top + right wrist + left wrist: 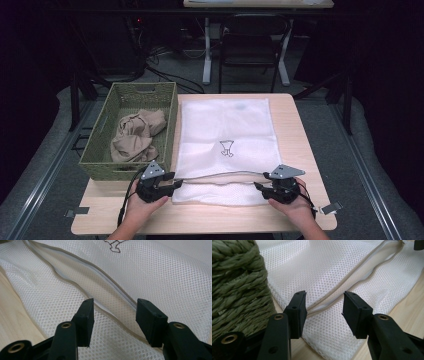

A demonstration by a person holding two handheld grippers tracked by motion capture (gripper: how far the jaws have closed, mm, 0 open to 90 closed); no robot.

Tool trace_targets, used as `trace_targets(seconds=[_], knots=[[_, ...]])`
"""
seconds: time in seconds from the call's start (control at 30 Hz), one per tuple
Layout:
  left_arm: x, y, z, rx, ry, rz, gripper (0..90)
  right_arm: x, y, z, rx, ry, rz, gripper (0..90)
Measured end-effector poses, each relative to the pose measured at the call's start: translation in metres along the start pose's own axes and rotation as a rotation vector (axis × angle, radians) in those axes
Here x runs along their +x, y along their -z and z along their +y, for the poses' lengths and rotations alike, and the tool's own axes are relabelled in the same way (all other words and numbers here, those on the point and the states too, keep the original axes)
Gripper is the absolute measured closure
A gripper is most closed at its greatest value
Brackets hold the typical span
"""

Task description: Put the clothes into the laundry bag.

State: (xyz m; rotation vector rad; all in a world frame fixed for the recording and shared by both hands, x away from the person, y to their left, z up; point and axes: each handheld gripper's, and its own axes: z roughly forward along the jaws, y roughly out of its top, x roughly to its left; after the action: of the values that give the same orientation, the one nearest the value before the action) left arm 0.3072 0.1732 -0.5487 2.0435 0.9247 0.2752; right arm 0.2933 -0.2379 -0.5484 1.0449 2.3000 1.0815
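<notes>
A white mesh laundry bag [225, 145] is laid flat along the worktop [300, 150] centre, its unzipped opening towards the near edge. The left gripper [167, 184] and right gripper [264, 188] are held at the opening's two ends, jaws released, nothing grasped. A woven basket [107, 125] containing beige cloth [135, 135] is set at the left edge.

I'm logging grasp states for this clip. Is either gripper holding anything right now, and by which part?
Nothing is held. Both the left gripper and right gripper have their jaws open over the zip opening of the white mesh bag.
</notes>
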Motion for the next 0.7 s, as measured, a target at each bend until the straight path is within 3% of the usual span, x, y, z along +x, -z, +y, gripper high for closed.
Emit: trace_targets(seconds=[0.27, 0.5, 0.7], knots=[[-0.0022, -0.0010, 0.0015, -0.005, -0.011, -0.004, 53.6, -0.0005, -0.0012, -0.0018, 0.013, -0.002, 0.007, 52.9], [-0.0054, -0.0009, 0.0001, 0.010, -0.037, -0.002, 53.6, 0.0008, -0.0008, -0.0010, 0.011, 0.032, 0.014, 53.5], [-0.0067, 0.0035, 0.0006, 0.010, -0.034, 0.005, 53.2, 0.0023, -0.0041, -0.0003, 0.026, 0.050, 0.017, 52.9]])
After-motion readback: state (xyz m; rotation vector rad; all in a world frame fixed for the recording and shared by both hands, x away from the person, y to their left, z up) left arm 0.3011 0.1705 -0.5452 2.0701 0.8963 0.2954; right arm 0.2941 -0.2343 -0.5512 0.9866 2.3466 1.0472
